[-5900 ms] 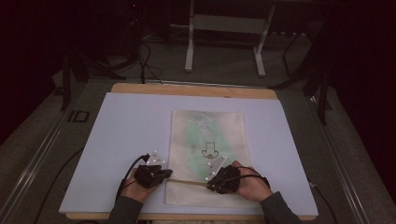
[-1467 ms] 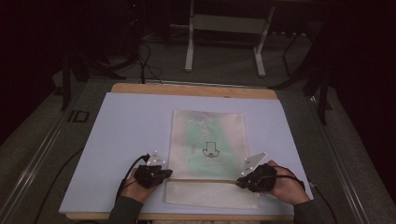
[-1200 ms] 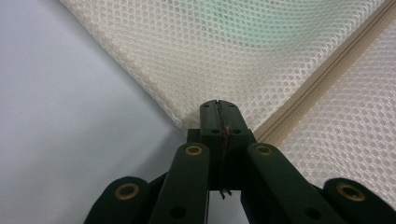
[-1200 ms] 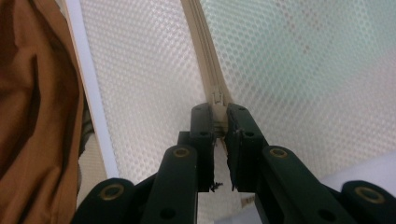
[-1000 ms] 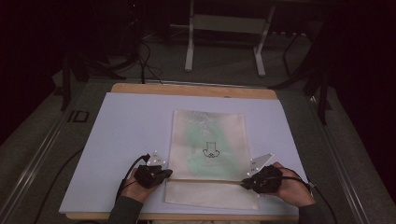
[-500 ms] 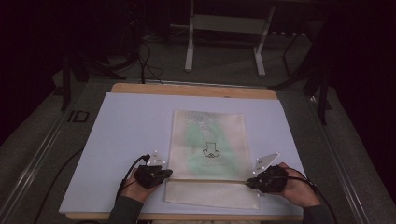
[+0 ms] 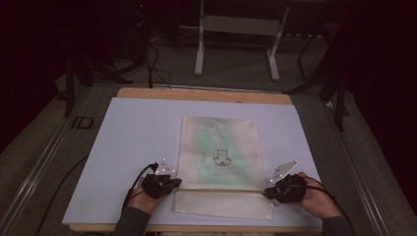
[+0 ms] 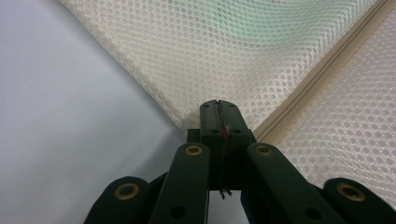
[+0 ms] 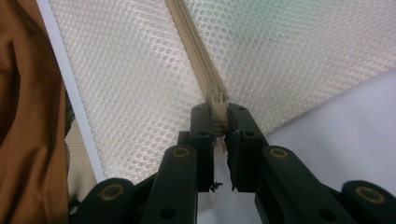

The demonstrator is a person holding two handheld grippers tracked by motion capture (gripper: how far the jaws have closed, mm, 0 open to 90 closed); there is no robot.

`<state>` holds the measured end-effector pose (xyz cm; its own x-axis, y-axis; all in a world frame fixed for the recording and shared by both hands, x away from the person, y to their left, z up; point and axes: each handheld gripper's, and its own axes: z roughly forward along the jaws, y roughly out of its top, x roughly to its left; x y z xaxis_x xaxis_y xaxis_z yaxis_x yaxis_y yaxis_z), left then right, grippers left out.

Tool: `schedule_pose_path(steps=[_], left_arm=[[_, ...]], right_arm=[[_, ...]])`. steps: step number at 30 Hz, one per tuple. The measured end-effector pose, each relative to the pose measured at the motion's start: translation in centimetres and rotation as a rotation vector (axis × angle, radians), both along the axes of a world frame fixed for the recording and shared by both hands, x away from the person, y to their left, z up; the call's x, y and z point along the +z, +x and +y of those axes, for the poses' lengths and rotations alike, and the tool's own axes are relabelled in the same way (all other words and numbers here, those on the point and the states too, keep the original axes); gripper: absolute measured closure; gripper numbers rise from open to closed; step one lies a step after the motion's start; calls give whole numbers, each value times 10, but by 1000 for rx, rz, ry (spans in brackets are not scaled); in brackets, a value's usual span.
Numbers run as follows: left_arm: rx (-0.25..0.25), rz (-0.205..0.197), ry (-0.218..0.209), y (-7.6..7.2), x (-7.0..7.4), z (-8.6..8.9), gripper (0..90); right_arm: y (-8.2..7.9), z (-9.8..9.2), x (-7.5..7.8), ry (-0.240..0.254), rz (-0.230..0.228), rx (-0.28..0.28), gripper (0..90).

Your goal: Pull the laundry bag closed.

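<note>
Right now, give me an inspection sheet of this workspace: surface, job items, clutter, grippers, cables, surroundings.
Surface: pale sheet over a wooden table, flat.
Job's things: cream mesh bag lying flat, something green inside; its zipper runs across near the person's edge.
Clutter: nothing seen.
Grippers: left gripper shut on the bag's left edge at the zipper end; right gripper shut on the zipper pull at the right end.
Cables: one trails from each gripper.
Surroundings: dark floor, a metal stand, loose floor cables.

Left tool [image 7: 169,183] held low, jaws clamped shut; right tool [image 7: 269,192] likewise, jaws pinched, forearms apart.
</note>
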<state>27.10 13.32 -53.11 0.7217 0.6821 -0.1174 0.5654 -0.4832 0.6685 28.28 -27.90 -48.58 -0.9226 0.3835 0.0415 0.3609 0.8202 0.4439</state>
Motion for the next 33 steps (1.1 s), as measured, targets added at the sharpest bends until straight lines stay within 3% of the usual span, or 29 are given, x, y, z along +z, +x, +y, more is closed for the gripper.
schedule_pose_path(steps=[16,24,33], left_arm=[[4,-7,2,-1,0,-1,890],[0,2,-28,-1,-1,2,868],[-2,-14,-15,-2,0,0,860]], right_arm=[[2,-5,-3,5,8,-22,800],[1,-9,3,67,-6,-23,736],[2,-13,7,92,-41,-62,708]])
